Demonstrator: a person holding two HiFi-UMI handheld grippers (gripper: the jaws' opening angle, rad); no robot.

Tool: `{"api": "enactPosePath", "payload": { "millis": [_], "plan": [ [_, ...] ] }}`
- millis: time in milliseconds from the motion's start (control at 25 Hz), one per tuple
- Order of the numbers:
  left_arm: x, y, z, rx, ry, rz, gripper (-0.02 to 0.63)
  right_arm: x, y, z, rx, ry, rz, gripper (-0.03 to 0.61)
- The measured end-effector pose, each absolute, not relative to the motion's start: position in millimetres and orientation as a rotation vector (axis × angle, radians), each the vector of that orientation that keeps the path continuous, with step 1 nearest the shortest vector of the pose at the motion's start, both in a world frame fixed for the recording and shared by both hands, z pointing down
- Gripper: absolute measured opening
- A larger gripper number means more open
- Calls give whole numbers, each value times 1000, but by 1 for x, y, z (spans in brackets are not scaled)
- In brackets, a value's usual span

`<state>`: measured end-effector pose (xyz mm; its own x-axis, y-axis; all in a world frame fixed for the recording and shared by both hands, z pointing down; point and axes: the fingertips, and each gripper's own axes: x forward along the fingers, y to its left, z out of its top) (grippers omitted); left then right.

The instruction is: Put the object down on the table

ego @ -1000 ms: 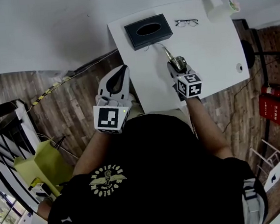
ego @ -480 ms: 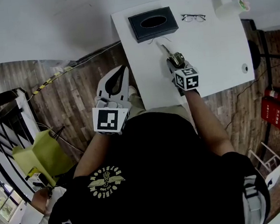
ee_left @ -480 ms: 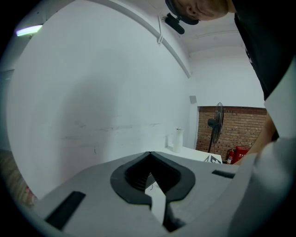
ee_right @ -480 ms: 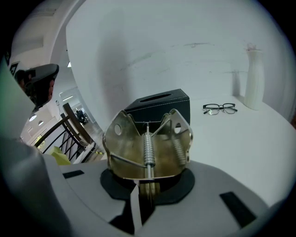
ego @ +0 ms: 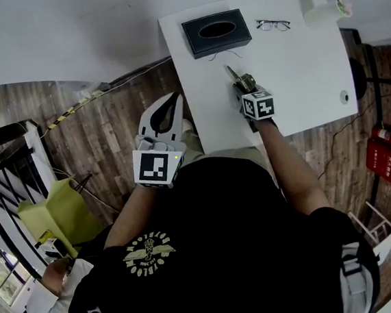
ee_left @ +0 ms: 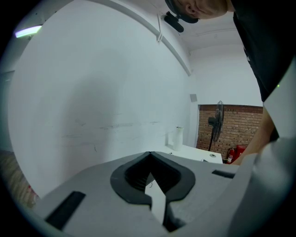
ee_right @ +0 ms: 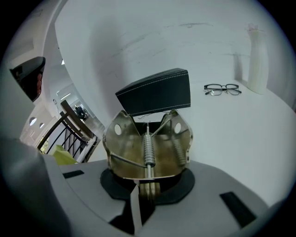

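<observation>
My right gripper [ego: 245, 85] is shut on a brass-coloured metal spring tool [ego: 237, 77] over the white table [ego: 296, 60], short of its near edge. The tool's thin end points toward the black tissue box [ego: 216, 32]. In the right gripper view the tool [ee_right: 148, 148] shows two coil springs and a bent plate, its stem clamped between the jaws of the right gripper [ee_right: 147, 187]; the tissue box [ee_right: 157, 95] lies just beyond. My left gripper [ego: 164, 114] hangs off the table's left side over the wooden floor, shut and empty; in its own view the left gripper [ee_left: 150, 155] faces a white wall.
Black-rimmed glasses [ego: 273, 24] [ee_right: 223, 89] lie right of the tissue box. A white paper roll [ego: 322, 8] stands at the far right corner, and a small round fitting [ego: 344, 95] sits near the right edge. A yellow chair [ego: 60, 217] and black railing stand left.
My right gripper has sunk toward the table top with the spring tool still in it. The left gripper has stayed where it was.
</observation>
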<state>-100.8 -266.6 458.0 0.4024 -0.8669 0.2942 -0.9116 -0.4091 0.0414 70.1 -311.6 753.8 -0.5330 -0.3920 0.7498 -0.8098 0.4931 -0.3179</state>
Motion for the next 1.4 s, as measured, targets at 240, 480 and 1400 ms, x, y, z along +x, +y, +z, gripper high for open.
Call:
{"api": "enactPosePath", "payload": {
  "millis": [240,480,1400],
  "plan": [
    [-100,-267,453,2468,-1586,335,8,67,-306,758,972,-2116,986,65],
    [-97,-269,443,2516,-1597,311,7,63,-305,756,938,-2110,1068,132],
    [-78,-274,404,2664,-1495,242,7,96,-288,643,1151,-2168,782,296]
  ]
}}
